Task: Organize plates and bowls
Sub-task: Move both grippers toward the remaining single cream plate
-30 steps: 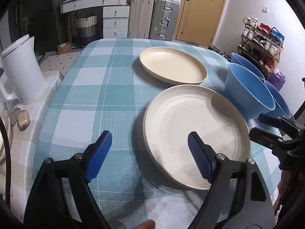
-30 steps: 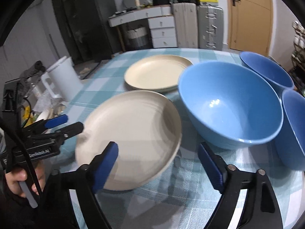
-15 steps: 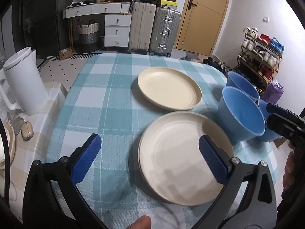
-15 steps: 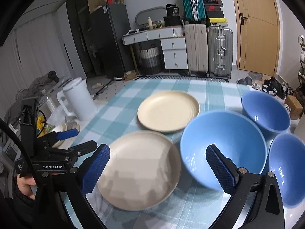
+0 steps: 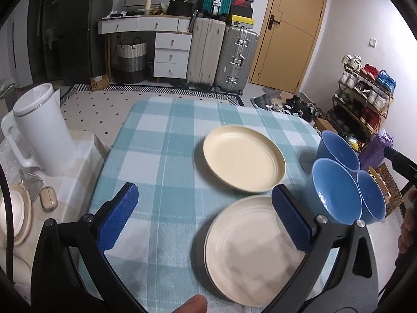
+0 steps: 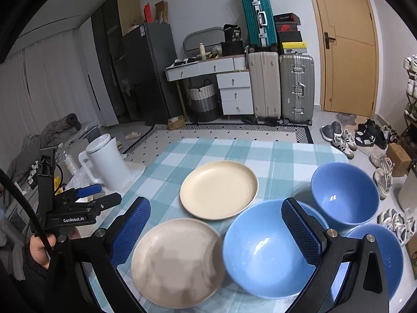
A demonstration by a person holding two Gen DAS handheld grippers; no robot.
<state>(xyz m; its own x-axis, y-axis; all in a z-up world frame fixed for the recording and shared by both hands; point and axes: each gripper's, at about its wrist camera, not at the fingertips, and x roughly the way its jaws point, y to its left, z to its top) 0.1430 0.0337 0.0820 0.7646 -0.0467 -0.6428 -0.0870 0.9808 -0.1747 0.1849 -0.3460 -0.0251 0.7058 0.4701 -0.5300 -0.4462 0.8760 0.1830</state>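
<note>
Counter [image 5: 156, 140] under teal-and-white checked cloth; suitcases, drawers and wooden door standing behind.

Two plates lying on cloth: yellow plate [image 5: 243, 157] toward far side, grey-white plate [image 5: 250, 250] at 6 o'clock from it, rims close, contact not clear.

Three blue bowls sitting upright in cluster at 3 o'clock from plates: large bowl [image 6: 263, 250] just beside grey-white plate, far bowl [image 6: 344, 193] at 1 o'clock from it, third bowl [image 6: 378, 258] at 3 o'clock, partly hidden.

White kettle [image 5: 41, 130] standing off cloth at 9 o'clock.

Left tool [image 5: 203, 219]: jaws having just been opening, now standing wide apart, gripping nothing, hanging above near edge of grey-white plate.

Right tool [image 6: 221, 234]: jaws likewise having just been opening, now wide apart, gripping nothing, hanging above seam between grey-white plate and large bowl.
</note>
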